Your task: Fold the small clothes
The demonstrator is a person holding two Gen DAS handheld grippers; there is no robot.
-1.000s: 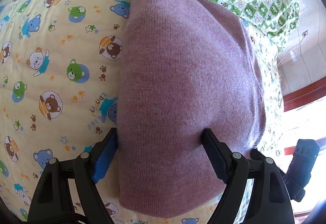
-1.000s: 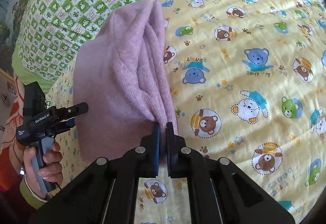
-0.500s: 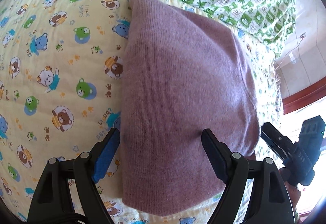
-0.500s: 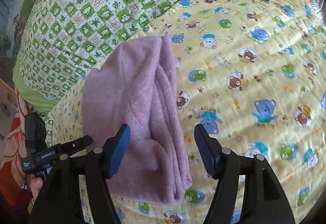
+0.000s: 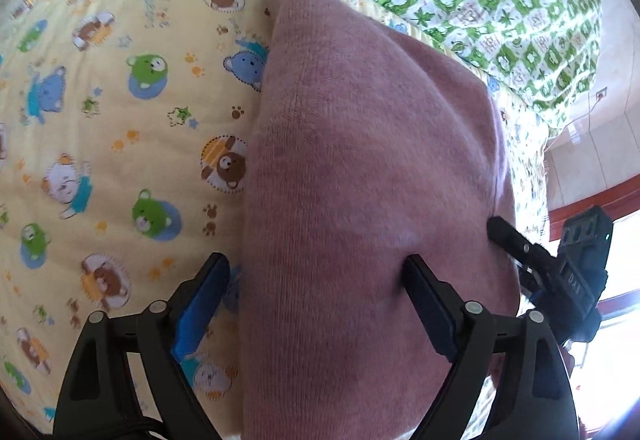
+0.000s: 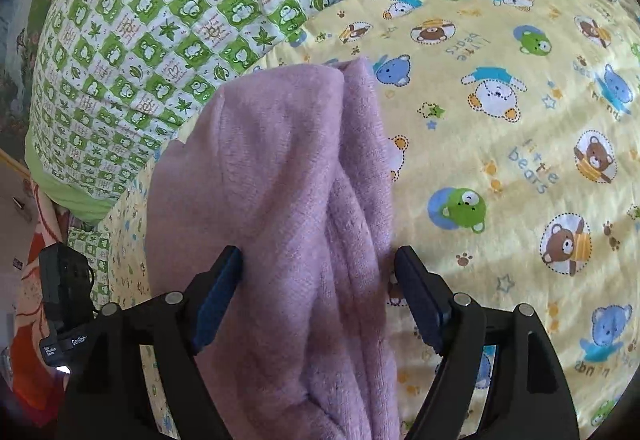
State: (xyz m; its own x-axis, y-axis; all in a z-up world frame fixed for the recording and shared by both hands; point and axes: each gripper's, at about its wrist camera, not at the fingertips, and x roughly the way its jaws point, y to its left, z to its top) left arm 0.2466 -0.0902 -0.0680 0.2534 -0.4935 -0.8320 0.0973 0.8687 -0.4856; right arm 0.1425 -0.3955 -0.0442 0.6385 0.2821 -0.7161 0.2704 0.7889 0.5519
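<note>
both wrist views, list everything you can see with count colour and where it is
folded garment: one, dusty pink knit, lying on the yellow quilt, layered edges visible in the right wrist view
bear-print quilt: one, pale yellow with cartoon bears, spread under the garment
frog-print quilt: one, green and white checks, bunched along the far edge
wall socket: one, pale, far right background
left gripper: one, black with blue pads, open, jaws straddling the garment's left edge
right gripper: one, black with blue pads, open over the garment
</note>
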